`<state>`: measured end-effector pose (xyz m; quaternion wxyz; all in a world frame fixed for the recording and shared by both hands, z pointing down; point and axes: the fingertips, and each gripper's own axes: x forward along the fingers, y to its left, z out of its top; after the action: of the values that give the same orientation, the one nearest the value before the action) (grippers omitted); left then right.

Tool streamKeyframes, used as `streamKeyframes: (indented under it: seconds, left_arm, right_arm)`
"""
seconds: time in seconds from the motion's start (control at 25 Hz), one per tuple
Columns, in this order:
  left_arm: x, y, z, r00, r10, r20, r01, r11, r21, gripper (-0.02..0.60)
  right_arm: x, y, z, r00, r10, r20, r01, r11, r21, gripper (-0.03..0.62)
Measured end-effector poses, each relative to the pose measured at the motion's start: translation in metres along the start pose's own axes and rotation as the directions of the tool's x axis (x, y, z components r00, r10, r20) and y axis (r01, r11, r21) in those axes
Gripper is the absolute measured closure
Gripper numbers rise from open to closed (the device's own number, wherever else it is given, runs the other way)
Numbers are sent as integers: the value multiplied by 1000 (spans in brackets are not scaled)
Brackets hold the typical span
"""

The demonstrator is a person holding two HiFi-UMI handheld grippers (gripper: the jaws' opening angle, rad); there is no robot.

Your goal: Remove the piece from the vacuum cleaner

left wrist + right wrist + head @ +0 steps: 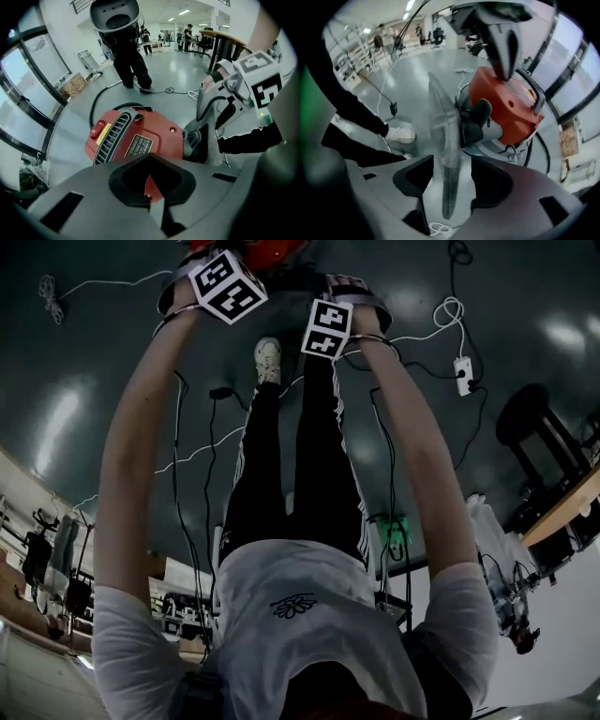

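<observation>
The red vacuum cleaner (140,138) lies on the grey floor; only its top edge (277,249) shows in the head view, beyond both marker cubes. My left gripper (150,199) is shut against the red body, with red showing between its pads. A grey ribbed piece (445,154) sticks out from the black socket (476,119) at the vacuum's (511,112) front. It runs blurred between the jaws of my right gripper (446,187), which is shut on it. The left gripper view shows the same piece (206,105) beside the right gripper's body.
A person in black (131,65) stands behind the vacuum, and a black hose (96,105) curls at its left. Cables and a power strip (463,371) lie on the floor, with a stool (530,423) at the right. My own shoe (268,359) is near the grippers.
</observation>
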<state>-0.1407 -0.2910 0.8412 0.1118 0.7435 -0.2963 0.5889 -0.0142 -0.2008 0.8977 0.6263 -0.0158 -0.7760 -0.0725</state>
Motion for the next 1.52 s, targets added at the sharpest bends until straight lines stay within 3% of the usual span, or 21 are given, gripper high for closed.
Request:
streamKeyframes:
  seconds: [0.08, 0.16, 0.2, 0.24, 0.28, 0.52, 0.68, 0.84, 0.96, 1.04, 1.28, 1.44, 1.52]
  left_arm:
    - [3, 2, 3, 1000, 4, -12, -3, 999, 35, 577]
    - [7, 3, 7, 999, 24, -37, -20, 994, 105, 577]
    - [8, 2, 8, 998, 34, -53, -27, 991, 132, 577]
    - [8, 2, 9, 997, 41, -68, -31, 988, 148, 577]
    - [8, 2, 9, 996, 44, -81, -31, 987, 157, 577]
    - [11, 1, 9, 996, -5, -87, 20, 985, 172, 577]
    - [13, 1, 11, 994, -46, -100, 62, 983, 172, 577]
    - [14, -1, 13, 995, -27, -95, 45, 979, 197, 578]
    - [12, -2, 12, 996, -30, -88, 46, 982, 184, 578]
    - [11, -3, 12, 996, -23, -88, 40, 980, 197, 580]
    - [11, 0, 12, 996, -25, -87, 40, 984, 171, 580]
    - [11, 0, 12, 996, -18, -85, 32, 986, 163, 580]
    - [11, -1, 12, 996, -13, -85, 28, 984, 175, 580]
  right_arm:
    - [11, 2, -9, 995, -47, -83, 37, 993, -113, 330]
    - [19, 9, -19, 989, -38, -145, 21, 993, -115, 330]
    - [19, 13, -22, 986, -34, -161, 18, 995, -99, 391]
    - [18, 16, -24, 986, -41, -162, 27, 996, -86, 529]
    - [17, 18, -23, 987, -50, -153, 39, 996, -76, 568]
    - [21, 45, -12, 993, -75, -94, 63, 990, -128, 569]
    - [21, 56, -3, 996, -42, -75, 34, 994, -102, 569]
    - [21, 64, -4, 997, -56, -56, 43, 975, -219, 569]
    - [19, 67, -5, 998, -44, -50, 23, 933, -360, 569]
    - [12, 69, -4, 998, -20, -52, -3, 915, -404, 569]
    - [7, 75, 2, 998, 15, -58, -36, 926, -377, 569]
    - [8, 71, -7, 993, 111, -44, -119, 956, -269, 569]
    - [10, 68, -18, 990, 130, -52, -140, 955, -263, 569]
